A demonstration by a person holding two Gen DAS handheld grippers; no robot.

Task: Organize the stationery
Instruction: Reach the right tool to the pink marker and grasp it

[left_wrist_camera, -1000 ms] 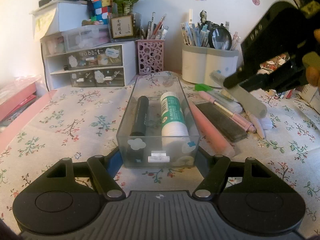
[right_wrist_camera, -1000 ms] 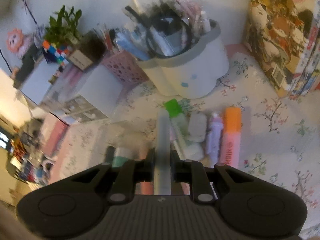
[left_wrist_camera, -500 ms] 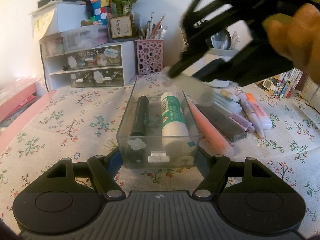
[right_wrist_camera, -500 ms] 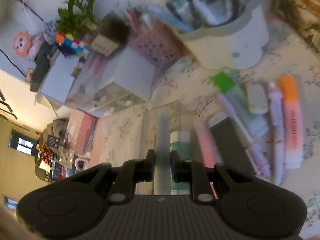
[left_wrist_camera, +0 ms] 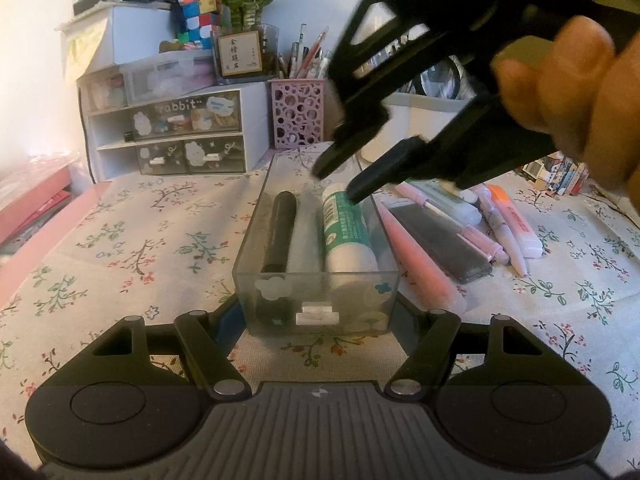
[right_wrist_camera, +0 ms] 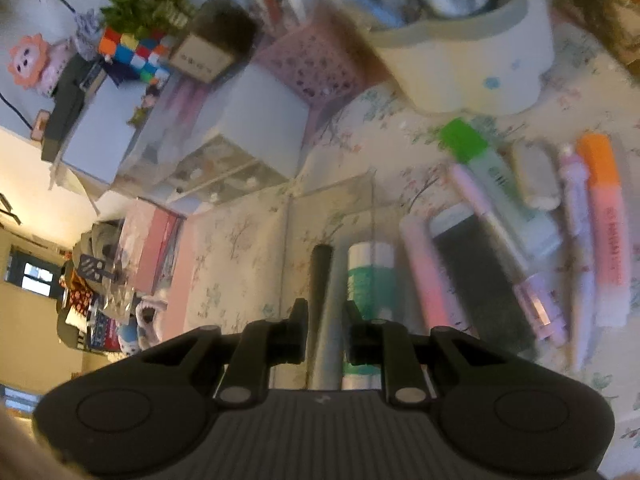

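A clear plastic box (left_wrist_camera: 256,216) stands on the floral cloth, and my left gripper (left_wrist_camera: 318,314) is shut on its near end. Inside it lie a black marker (left_wrist_camera: 280,232) and a green-and-white glue stick (left_wrist_camera: 348,240). My right gripper (left_wrist_camera: 340,180), held by a hand (left_wrist_camera: 580,80), hangs over the far half of the box. In the right wrist view the right gripper (right_wrist_camera: 326,312) is shut on a frosted grey pen (right_wrist_camera: 328,320). The pen points down into the box (right_wrist_camera: 332,192), between the marker (right_wrist_camera: 322,264) and the glue stick (right_wrist_camera: 370,276).
Right of the box lie a pink pen (left_wrist_camera: 416,256), a black case (left_wrist_camera: 440,240), a green-capped stick (right_wrist_camera: 480,156) and an orange highlighter (left_wrist_camera: 516,216). Behind stand a pink mesh cup (left_wrist_camera: 298,116), a white holder (right_wrist_camera: 480,64) and a drawer unit (left_wrist_camera: 172,136).
My right gripper carried the frosted pen leftwards from above the loose pens to over the box and tipped it down into it. The left gripper and the box stayed put.
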